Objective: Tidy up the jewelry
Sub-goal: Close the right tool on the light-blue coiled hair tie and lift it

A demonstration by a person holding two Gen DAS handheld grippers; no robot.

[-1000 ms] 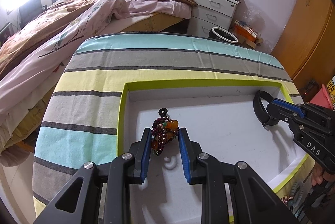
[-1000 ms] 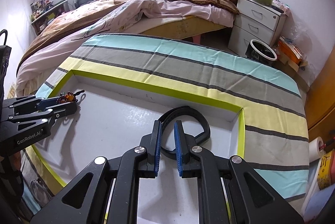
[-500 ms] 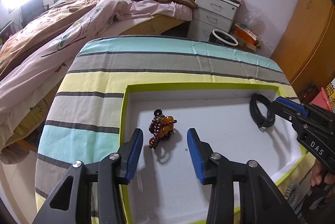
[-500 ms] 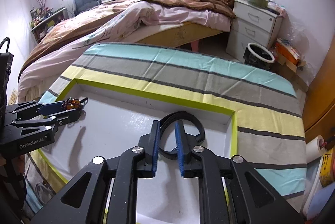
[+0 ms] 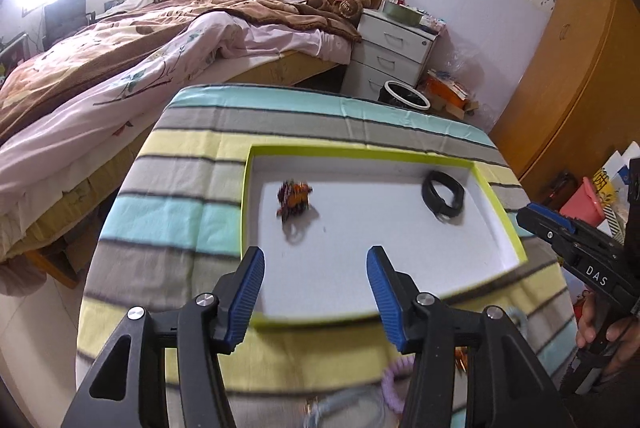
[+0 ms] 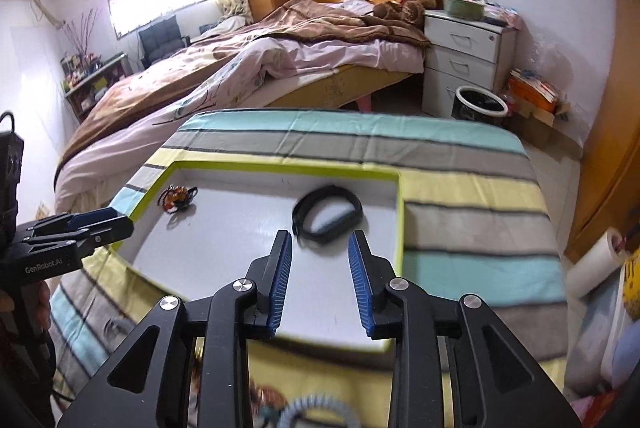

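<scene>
A white tray with a lime-green rim (image 5: 498,212) (image 6: 398,212) lies on the striped cloth. In it a beaded purple and orange bracelet (image 5: 294,197) (image 6: 177,197) rests at the left and a black band (image 5: 443,197) (image 6: 327,214) at the right. My left gripper (image 5: 316,258) hangs back over the tray's near part; its jaws are opening and nothing is between them. My right gripper (image 6: 320,242) is just short of the black band; its jaws are opening too, with nothing between them. More jewelry lies blurred near the front edge: a purple coil ring (image 5: 394,386) and a pale blue coil (image 6: 316,410).
The striped cloth (image 5: 192,212) covers a small table. Beyond it stand a bed (image 5: 168,40), a white drawer unit (image 5: 394,56) and a bin (image 5: 404,98). A wooden wardrobe (image 5: 568,68) is at the right. A paper roll (image 6: 600,260) and coloured boxes sit low right.
The left gripper let go of the beaded bracelet and the right let go of the black band. Both opened and drew back and up; both pieces now lie in the tray.
</scene>
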